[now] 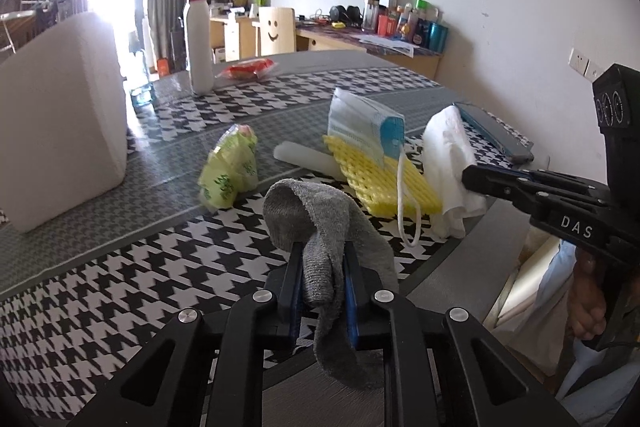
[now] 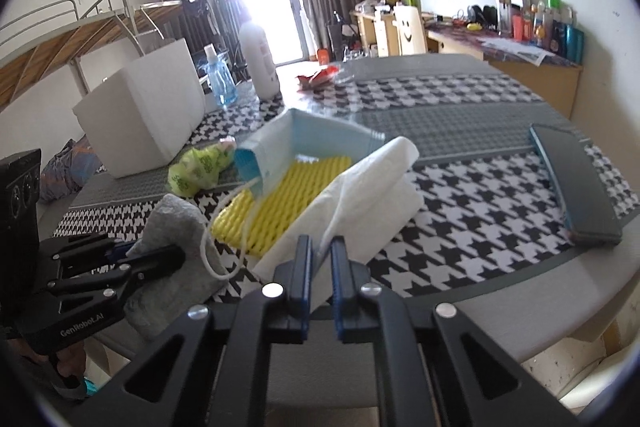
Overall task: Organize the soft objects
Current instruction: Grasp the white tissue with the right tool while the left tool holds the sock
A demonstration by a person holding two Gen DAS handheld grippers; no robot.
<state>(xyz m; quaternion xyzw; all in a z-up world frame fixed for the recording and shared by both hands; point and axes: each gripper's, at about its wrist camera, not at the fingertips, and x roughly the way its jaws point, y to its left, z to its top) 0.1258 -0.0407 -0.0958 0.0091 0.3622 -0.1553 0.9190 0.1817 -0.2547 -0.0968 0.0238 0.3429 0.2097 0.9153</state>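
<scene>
Grey sock [image 1: 320,227] hangs pinched in the left tongs [image 1: 321,259] over the counter's [image 1: 120,267] near edge. At two o'clock from it, the right tongs [image 2: 320,259] pinch a white tissue [image 2: 360,187], which lies just beside the yellow foam net [image 1: 380,179] under a blue mask [image 1: 360,127].

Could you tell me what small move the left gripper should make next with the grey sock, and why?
Probably carry the grey sock forward and set it down near the other soft items, since the left gripper is shut on it near the table edge, while the face mask and yellow foam net lie grouped ahead. The right gripper is at the white tissue.
</scene>
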